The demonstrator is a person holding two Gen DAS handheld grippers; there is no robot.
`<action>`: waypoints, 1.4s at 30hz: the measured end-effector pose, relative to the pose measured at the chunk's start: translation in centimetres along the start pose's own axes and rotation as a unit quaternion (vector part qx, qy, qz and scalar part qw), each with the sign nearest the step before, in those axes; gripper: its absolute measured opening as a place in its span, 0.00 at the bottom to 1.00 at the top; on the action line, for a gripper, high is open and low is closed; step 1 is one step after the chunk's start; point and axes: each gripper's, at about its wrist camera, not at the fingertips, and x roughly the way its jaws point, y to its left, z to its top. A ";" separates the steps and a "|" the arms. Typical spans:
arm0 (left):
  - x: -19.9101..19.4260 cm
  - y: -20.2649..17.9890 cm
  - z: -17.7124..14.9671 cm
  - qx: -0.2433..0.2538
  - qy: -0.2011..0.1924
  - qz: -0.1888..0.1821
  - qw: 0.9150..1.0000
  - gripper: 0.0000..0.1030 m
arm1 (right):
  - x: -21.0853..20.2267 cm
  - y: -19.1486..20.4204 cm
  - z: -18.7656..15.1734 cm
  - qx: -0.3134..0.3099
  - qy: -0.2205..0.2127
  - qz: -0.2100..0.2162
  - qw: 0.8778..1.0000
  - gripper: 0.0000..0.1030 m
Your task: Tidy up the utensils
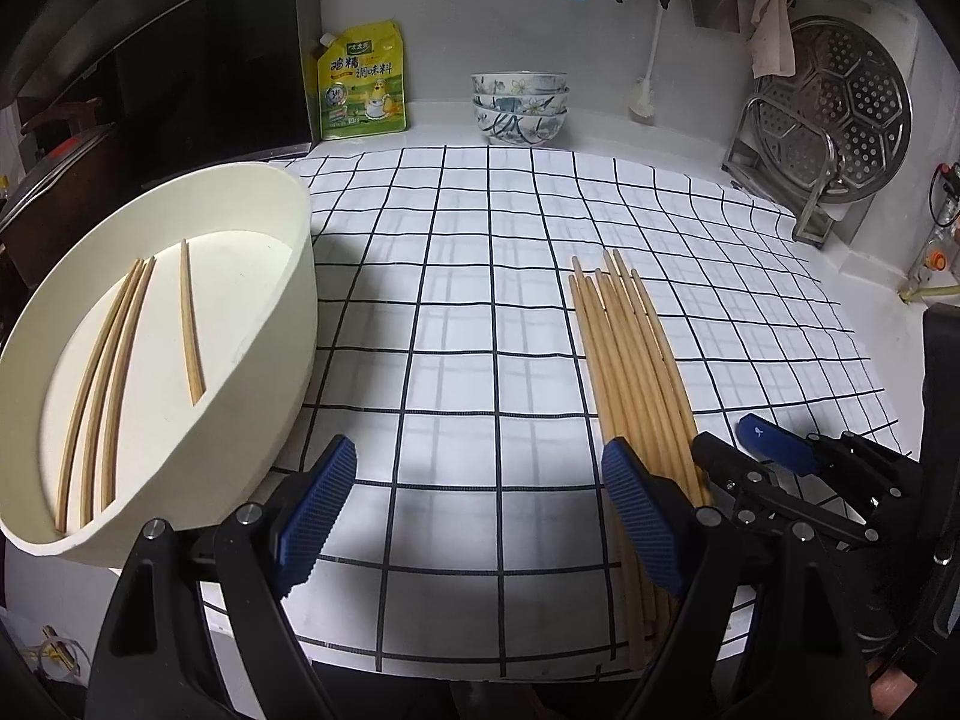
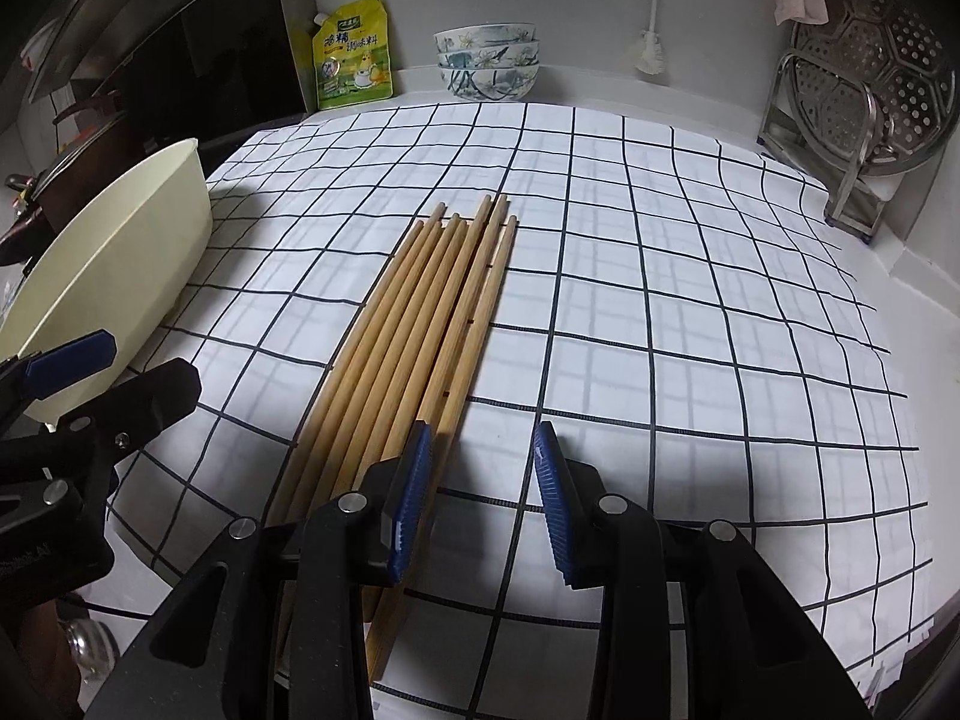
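Note:
Several wooden chopsticks (image 1: 636, 372) lie side by side in a bundle on the checked cloth (image 1: 480, 300); they also show in the right wrist view (image 2: 420, 324). A cream oval tub (image 1: 264, 360) stands at the left and holds three chopsticks (image 1: 114, 372). The tub also shows in the right wrist view (image 2: 114, 276). My left gripper (image 1: 480, 510) is open and empty, between the tub and the bundle. My right gripper (image 2: 483, 480) is open and empty, just right of the bundle's near ends; its left finger (image 2: 414, 480) is over them.
Stacked patterned bowls (image 1: 519, 105) and a yellow seasoning pouch (image 1: 360, 84) stand at the back. A steel steamer plate on a rack (image 1: 840, 114) is at the back right. A black stove hood and pot are at the left. The counter edge is near me.

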 end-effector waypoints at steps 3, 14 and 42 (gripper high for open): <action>0.3 -0.1 0.0 -0.001 0.004 0.000 1.000 0.80 | 0.1 0.2 -0.1 -0.009 0.001 -0.006 1.000 0.33; 1.2 -0.5 -0.4 -0.002 0.018 -0.005 1.000 0.80 | -0.3 -1.2 -0.5 0.000 0.001 -0.016 1.000 0.33; 4.4 -2.7 -0.3 0.020 0.035 0.006 0.999 0.83 | -1.5 -3.9 -0.9 0.040 -0.021 0.004 0.999 0.35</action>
